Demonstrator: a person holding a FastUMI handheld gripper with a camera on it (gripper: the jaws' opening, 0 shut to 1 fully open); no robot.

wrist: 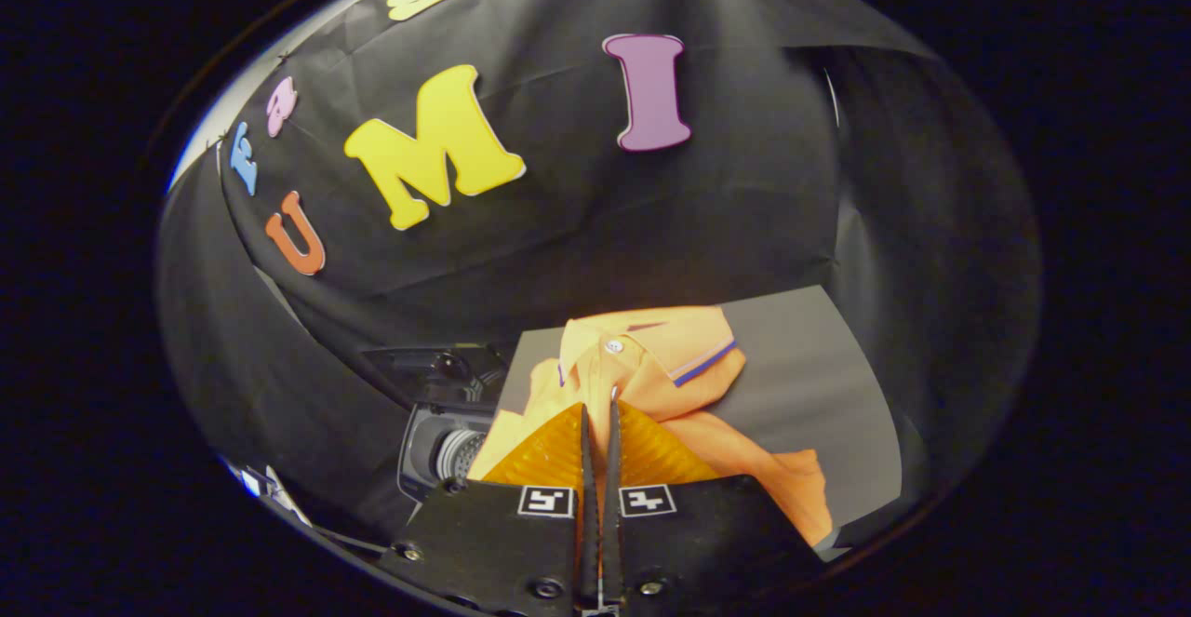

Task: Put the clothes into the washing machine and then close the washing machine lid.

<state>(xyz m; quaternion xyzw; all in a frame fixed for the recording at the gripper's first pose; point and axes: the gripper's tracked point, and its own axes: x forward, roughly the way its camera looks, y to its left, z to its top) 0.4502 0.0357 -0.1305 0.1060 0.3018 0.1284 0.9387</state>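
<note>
Orange cloth is caught at the tips of the gripper (601, 408): the jaws stand almost together, with only a thin slit between them, and a fold of the polo shirt (651, 366) near its button placket sits pinched in that slit. Both fingers (549, 454) press on the fabric, so the shirt is held.

Most of the shirt lies crumpled on a grey tabletop (809, 366), just ahead of and beside the fingers. Its collar is turned up beyond the tips, a white button shows on the placket, and one sleeve cuff carries a thin blue stripe. A loose part of the garment trails back along the outer side of one finger.

Off to the other side of the fingers, lower than the tabletop, stands the washing machine (447, 440), a small dark unit with a round opening and a ribbed grey drum inside. Its lid (433, 366) is raised above the opening. Black cloth hangs as the wall behind everything, creased and matt.
</note>
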